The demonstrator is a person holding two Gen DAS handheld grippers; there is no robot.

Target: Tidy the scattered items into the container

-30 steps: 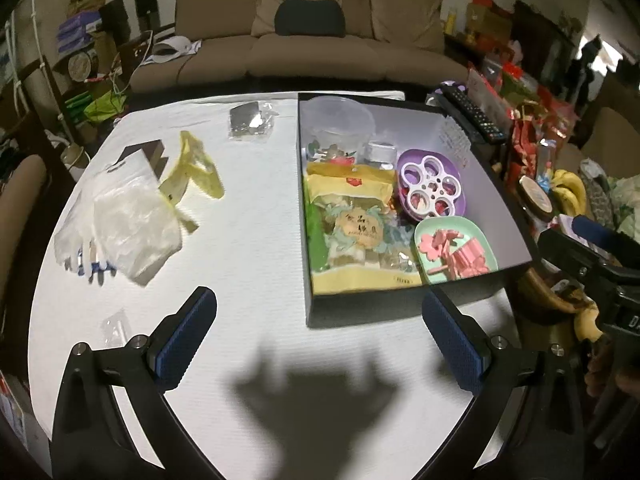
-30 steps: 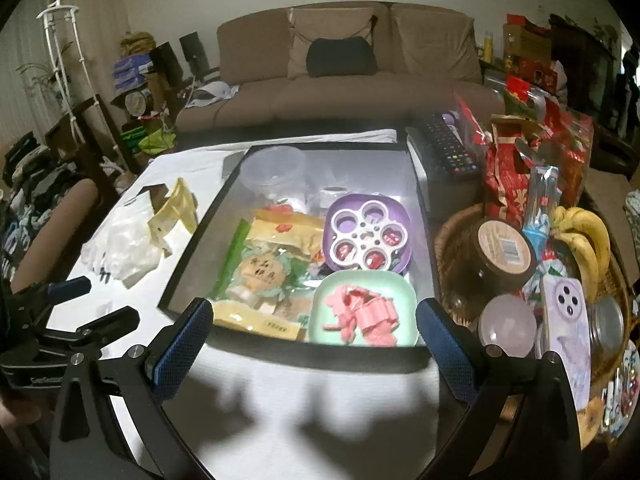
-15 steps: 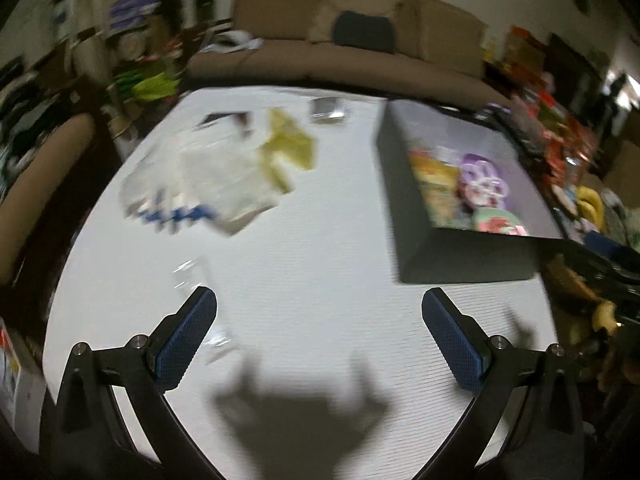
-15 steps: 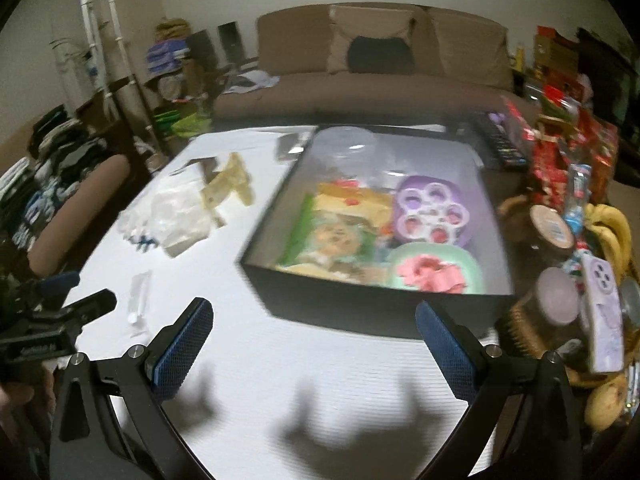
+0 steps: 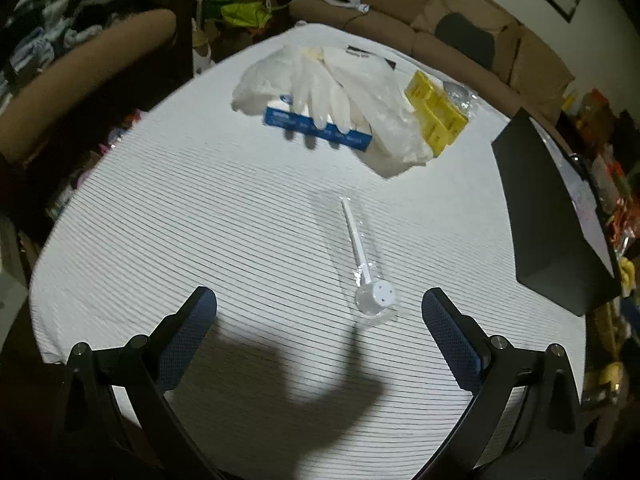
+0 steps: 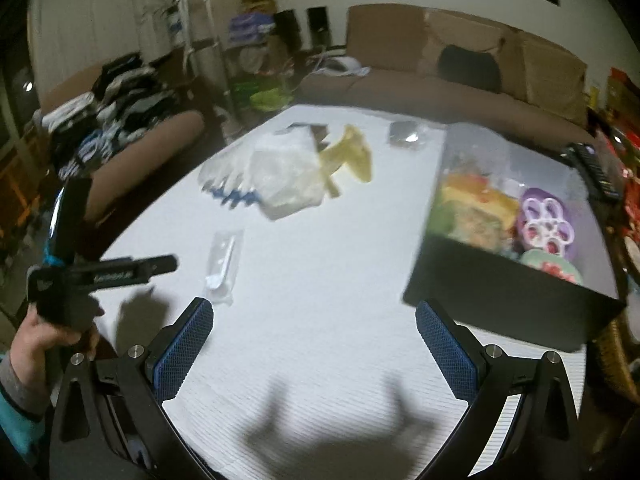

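- Reach is the step we judge ourselves to be in: our left gripper (image 5: 319, 320) hangs over the tabletop (image 5: 200, 216) with its fingers wide apart and nothing between them; the small clear packet (image 5: 366, 264), holding a white stick with a round knob at one end, lies just ahead of the pads, nearer the right finger than the left.
- Our right gripper (image 6: 314, 344) hovers over the near edge of the tabletop, fingers likewise spread and empty; from its view the left gripper (image 6: 120, 270) shows side-on at the left edge in the person's hand (image 6: 52, 332), and the same packet (image 6: 224, 264) lies just beyond its tip.
- The black container (image 6: 516, 248) sits along the right edge of the tabletop, already holding snack bags and plastic trays; in the left view only its dark outer wall (image 5: 560, 240) shows.
- Other strays wait toward the far edge: a bag of white gloves (image 5: 328, 92) with a blue label, a yellow packet (image 5: 436, 116) touching it, and a small silvery pouch (image 6: 404, 134) beyond.
- Next, we think, the left gripper must drop and shift a little rightward to straddle the packet; the film lies flat and looks slippery, so a pinch across the knob end seems the surer hold; then a carry to the right edge and over the container's wall.
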